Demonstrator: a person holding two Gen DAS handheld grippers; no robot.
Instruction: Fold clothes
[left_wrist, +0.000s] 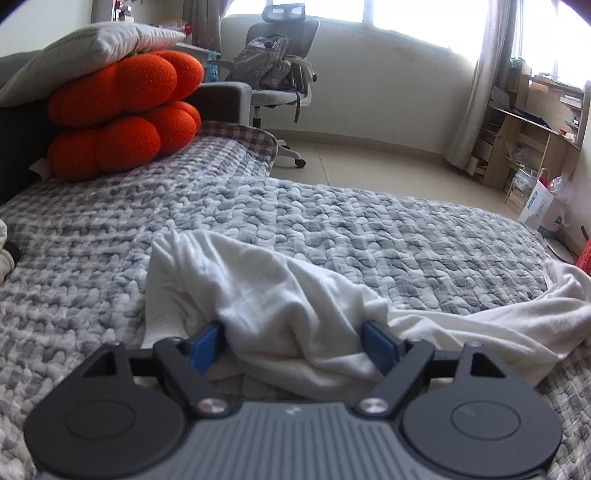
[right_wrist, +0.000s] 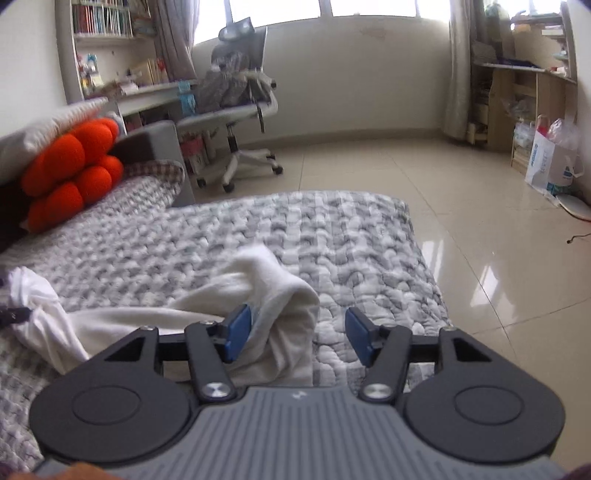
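Left wrist view: the left gripper (left_wrist: 293, 341) points down at the white garment (left_wrist: 280, 302) on the grey quilt (left_wrist: 369, 221), jaws wide, loose around a bunch. Right gripper (right_wrist: 295, 338) tilts down too, jaws apart, cloth touching only one pad.

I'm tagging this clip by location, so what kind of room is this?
Most likely a bedroom that doubles as a study. A bed with a grey quilt and orange cushions fills the foreground, and beyond it stand an office chair and a bookshelf.
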